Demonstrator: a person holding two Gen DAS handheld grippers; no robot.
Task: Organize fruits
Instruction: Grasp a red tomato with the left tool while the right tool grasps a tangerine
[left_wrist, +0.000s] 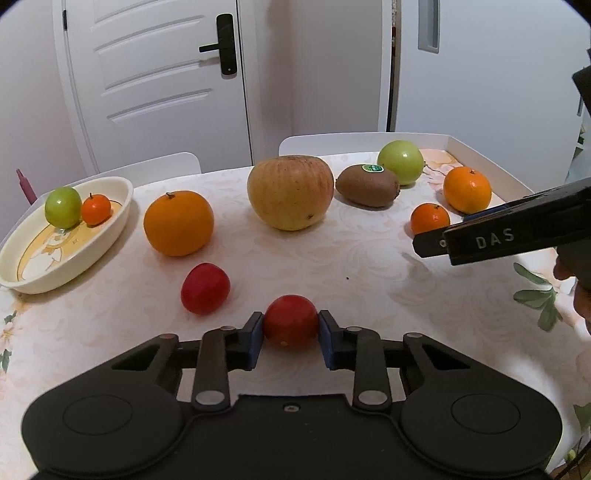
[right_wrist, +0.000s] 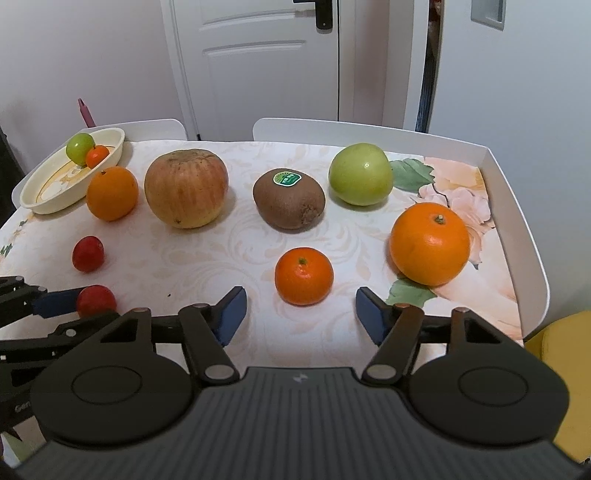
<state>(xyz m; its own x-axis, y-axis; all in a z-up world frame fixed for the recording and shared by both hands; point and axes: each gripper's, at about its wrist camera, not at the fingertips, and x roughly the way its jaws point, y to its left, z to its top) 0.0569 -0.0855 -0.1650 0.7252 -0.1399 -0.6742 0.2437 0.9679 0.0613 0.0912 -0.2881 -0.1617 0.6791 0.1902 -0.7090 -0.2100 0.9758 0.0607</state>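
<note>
The left gripper (left_wrist: 291, 329) is clamping a small red fruit (left_wrist: 290, 320) on the near part of the table (left_wrist: 351, 258) — both blue pads are pressing its sides. A 2nd red fruit (left_wrist: 205, 288) is sitting just to the left, untouched. The right gripper (right_wrist: 298, 314) is hanging with its jaws about half apart — nothing between the pads, the small mandarin (right_wrist: 303, 276) lying just beyond the tips. At the far left, a cream dish (left_wrist: 110, 236) is holding 1 green fruit (left_wrist: 63, 206) and 1 tiny orange (left_wrist: 96, 209).
</note>
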